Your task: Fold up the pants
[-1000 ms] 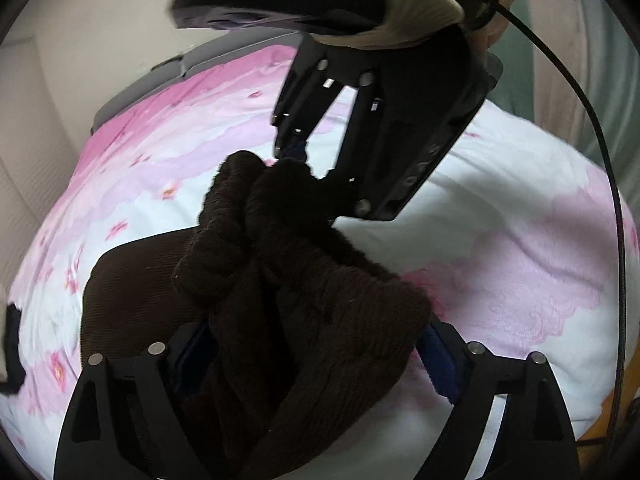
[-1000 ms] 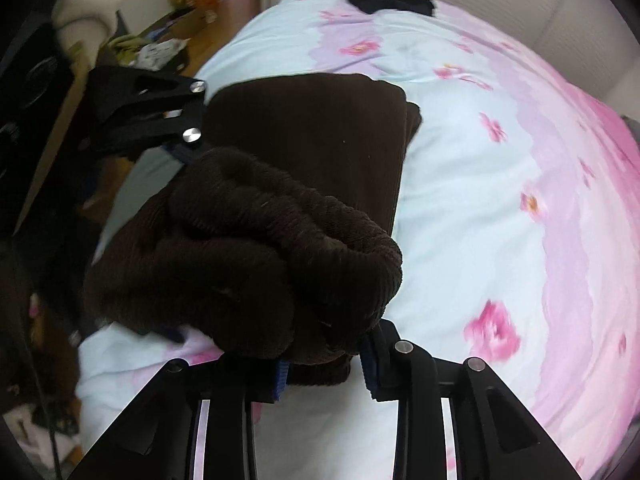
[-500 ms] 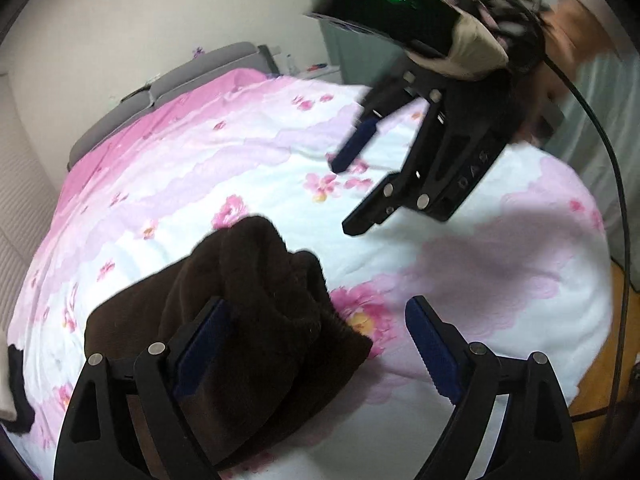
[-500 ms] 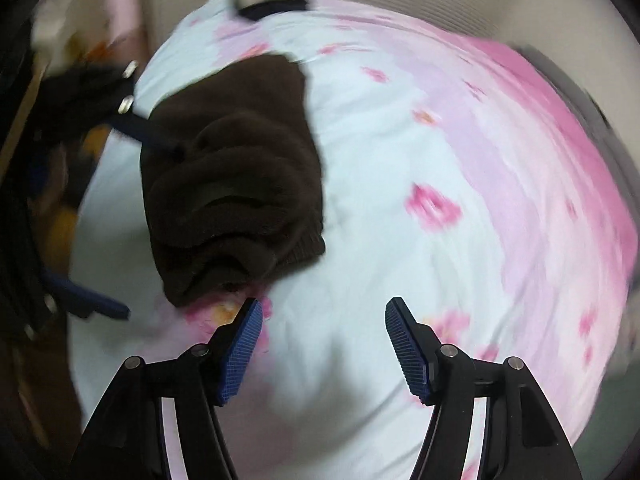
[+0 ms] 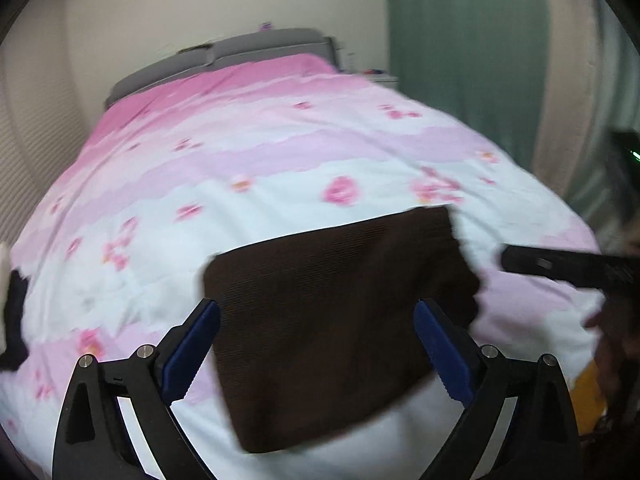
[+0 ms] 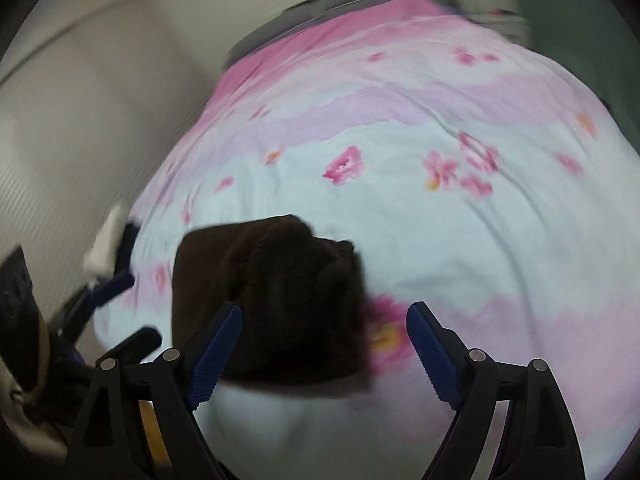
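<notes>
The dark brown pants (image 5: 340, 316) lie folded into a thick rectangle on the pink and white flowered bedspread (image 5: 280, 160). In the left wrist view my left gripper (image 5: 316, 350) hovers above them, jaws opening wide, blue pads clear of the cloth. A black finger of my right gripper (image 5: 560, 266) reaches in from the right edge. In the right wrist view the pants (image 6: 272, 300) sit left of centre, bunched at their far end. My right gripper (image 6: 324, 350) is also opening, nothing pressed between its pads. My left gripper (image 6: 120, 308) shows at the left, beside the pants.
A grey headboard (image 5: 224, 56) stands at the far end of the bed. A green curtain (image 5: 460, 40) hangs at the right. A dark and white folded item (image 5: 10, 300) lies at the bed's left edge. The bed's near edge drops off below the pants.
Both grippers let go of the pants, which now lie flat and folded on the bed. Both have pulled back and upward, and the right one has rolled upright.
</notes>
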### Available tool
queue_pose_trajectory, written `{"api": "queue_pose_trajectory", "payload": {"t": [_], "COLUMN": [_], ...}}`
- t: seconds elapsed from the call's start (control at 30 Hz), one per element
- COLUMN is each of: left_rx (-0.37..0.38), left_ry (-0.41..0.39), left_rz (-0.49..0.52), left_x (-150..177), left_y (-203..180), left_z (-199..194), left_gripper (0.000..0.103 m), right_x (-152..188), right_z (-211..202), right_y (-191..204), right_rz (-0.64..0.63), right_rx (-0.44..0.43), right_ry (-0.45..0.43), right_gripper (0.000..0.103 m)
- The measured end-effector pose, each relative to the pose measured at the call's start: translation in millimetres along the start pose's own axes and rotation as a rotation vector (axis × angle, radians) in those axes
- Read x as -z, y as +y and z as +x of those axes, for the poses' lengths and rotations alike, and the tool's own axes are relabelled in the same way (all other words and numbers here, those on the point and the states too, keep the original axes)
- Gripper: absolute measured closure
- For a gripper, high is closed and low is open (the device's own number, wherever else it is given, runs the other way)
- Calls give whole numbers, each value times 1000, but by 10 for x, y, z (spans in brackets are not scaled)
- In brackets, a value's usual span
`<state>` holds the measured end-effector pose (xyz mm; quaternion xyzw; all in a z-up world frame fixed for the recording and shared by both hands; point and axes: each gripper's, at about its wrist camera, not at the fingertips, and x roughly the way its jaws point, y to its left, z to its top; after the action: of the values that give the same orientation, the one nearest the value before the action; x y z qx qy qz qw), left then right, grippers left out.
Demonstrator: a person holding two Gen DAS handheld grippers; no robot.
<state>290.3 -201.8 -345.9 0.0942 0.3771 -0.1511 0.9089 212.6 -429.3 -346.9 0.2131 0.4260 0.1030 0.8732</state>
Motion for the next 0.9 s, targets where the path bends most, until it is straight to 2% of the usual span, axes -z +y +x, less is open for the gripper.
{"api": "queue_pose_trajectory", "payload": {"t": [0.07, 0.13, 0.3, 0.57, 0.9], "left_rx": [-31, -46, -58, -47, 44], "left_ry": [19, 33, 72, 141, 161], "left_rz": [-37, -69, -118, -173, -291], "left_x": [55, 132, 343, 585, 682], "left_y": [249, 428, 671, 813, 883], "left_z": [57, 113, 283, 508, 720], "left_gripper": [4, 4, 4, 4, 4], "right_x": [148, 283, 636, 847, 920], "right_z": [-8, 15, 218, 478, 727], "right_y": [159, 251, 238, 194, 195], "right_rz": [60, 142, 317, 387, 478], "right_rx": [68, 99, 145, 126, 46], "right_ry": [-45, -72, -62, -43, -61], "right_gripper": [18, 17, 17, 17, 14]}}
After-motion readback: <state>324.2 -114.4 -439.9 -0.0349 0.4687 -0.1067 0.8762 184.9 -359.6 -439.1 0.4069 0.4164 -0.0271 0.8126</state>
